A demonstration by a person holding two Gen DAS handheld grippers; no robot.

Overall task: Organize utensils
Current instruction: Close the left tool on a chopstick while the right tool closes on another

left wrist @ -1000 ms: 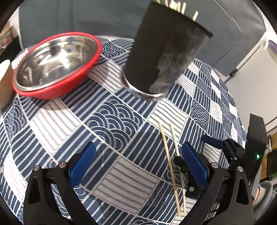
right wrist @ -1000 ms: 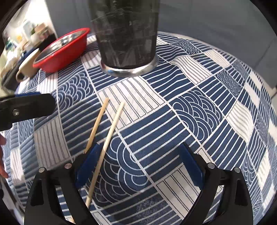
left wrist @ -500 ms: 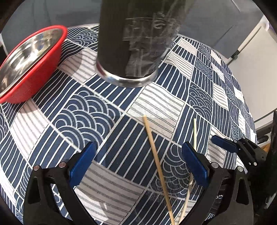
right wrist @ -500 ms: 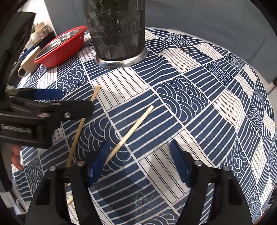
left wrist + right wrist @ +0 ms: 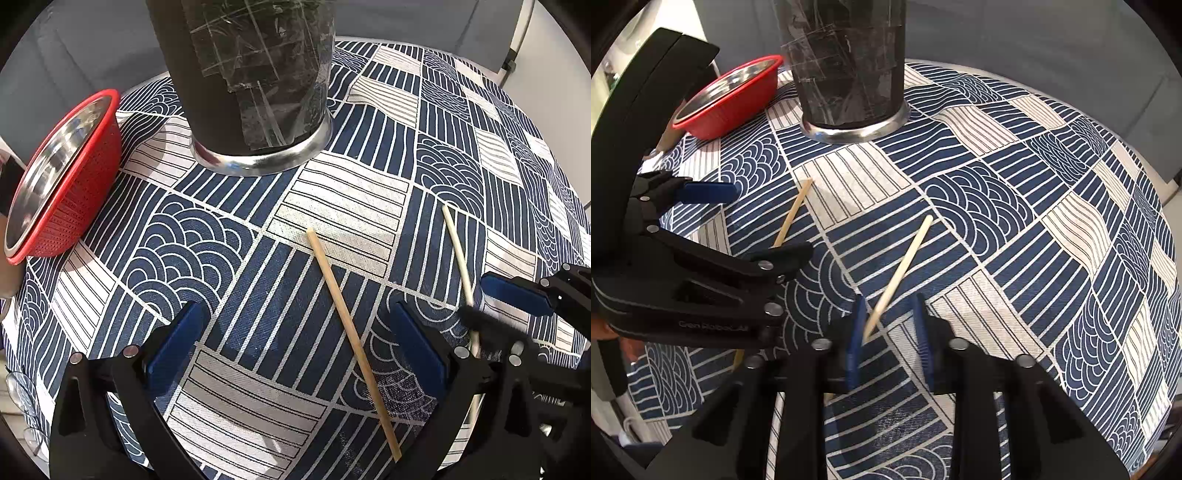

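Note:
Two wooden chopsticks lie on the blue patterned tablecloth. The darker chopstick point(image 5: 349, 325) lies between the open jaws of my left gripper point(image 5: 295, 343); it also shows in the right wrist view point(image 5: 792, 214). The paler chopstick point(image 5: 901, 269) runs between the blue pads of my right gripper point(image 5: 890, 339), which has narrowed around its near end with a gap still showing; it shows in the left wrist view point(image 5: 458, 254) too. A tall black utensil holder point(image 5: 251, 74) with a metal base stands behind, also in the right wrist view point(image 5: 846, 62).
A red colander with a steel bowl inside point(image 5: 59, 181) sits at the left, also in the right wrist view point(image 5: 731, 96). The tablecloth point(image 5: 1034, 206) covers the round table, whose edge curves off at the right. A grey sofa is behind.
Both grippers moved in over the chopsticks. The right gripper's jaws narrowed around the paler chopstick, which turned away from the darker one. The left gripper came to straddle the darker chopstick.

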